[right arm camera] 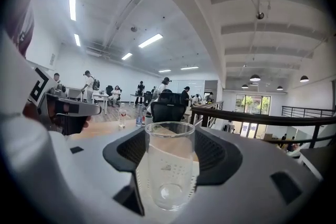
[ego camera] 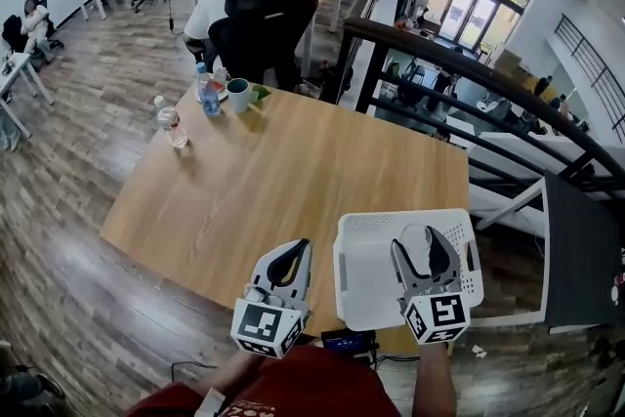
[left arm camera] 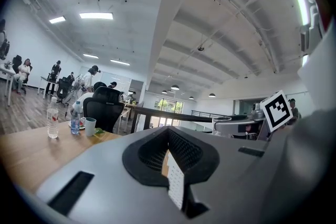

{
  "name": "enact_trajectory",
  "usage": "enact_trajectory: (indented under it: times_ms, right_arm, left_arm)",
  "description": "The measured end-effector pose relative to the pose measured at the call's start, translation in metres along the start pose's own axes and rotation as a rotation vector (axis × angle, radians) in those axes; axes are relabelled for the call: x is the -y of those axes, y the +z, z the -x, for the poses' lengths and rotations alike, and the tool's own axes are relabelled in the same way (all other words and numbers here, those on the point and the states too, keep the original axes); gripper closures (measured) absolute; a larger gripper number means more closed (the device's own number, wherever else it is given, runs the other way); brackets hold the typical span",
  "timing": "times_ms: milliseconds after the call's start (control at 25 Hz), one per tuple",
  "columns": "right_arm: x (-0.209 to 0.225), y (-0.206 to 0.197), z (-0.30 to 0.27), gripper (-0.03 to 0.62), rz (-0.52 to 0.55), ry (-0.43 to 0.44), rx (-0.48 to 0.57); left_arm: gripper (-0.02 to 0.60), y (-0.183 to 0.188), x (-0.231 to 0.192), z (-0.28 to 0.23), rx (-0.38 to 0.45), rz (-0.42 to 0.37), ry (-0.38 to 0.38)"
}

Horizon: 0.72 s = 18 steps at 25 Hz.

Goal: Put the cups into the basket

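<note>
The right claw (ego camera: pixel 427 244) is clamped on a clear cup (right arm camera: pixel 169 165), held upright between its wide-set jaws over the white basket (ego camera: pixel 366 278) at the near right edge of the wooden counter (ego camera: pixel 293 161); whether the cup's base touches the basket floor cannot be told. Just left of the basket, the left claw (ego camera: pixel 301 247) hangs over the counter with its jaws drawn together and nothing between them. Two water bottles (ego camera: pixel 172 122) and a mug (ego camera: pixel 238 95) stand at the far edge.
</note>
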State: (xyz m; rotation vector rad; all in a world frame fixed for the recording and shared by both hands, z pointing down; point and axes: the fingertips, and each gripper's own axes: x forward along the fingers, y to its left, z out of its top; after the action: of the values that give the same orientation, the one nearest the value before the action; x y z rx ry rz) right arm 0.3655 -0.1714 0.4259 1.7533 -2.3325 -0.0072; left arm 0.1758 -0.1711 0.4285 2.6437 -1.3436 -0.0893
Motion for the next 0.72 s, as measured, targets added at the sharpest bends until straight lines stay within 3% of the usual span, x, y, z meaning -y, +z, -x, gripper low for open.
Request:
enact_trajectory:
  times_ms: [720]
  right_arm:
    - [-0.003,-0.059,-0.033,0.309,0.061,0.105,-0.197]
  left_arm:
    - [0.575,-0.01,-0.001,0.007,-0.013,0.018,0.008]
